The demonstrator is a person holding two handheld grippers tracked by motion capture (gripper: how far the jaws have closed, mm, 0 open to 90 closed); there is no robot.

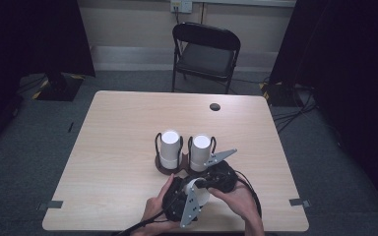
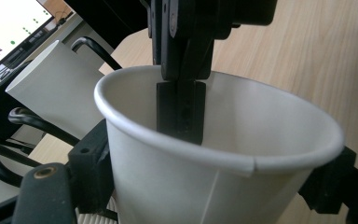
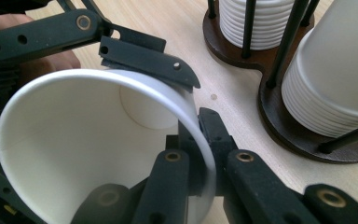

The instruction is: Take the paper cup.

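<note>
A white paper cup lies on its side between my two grippers near the table's front edge. My left gripper clasps the cup's body, one jaw against each side of the wall. In the right gripper view, my right gripper is shut on the cup at its rim, with one jaw inside and one outside the wall. From the left gripper view, that inner jaw of the right gripper hangs down into the cup's mouth. A hand holds each gripper.
Just beyond the grippers a dark wooden holder with black wire posts carries two upside-down stacks of white cups. The pale wooden table has a small round hole at the far side. A black folding chair stands behind.
</note>
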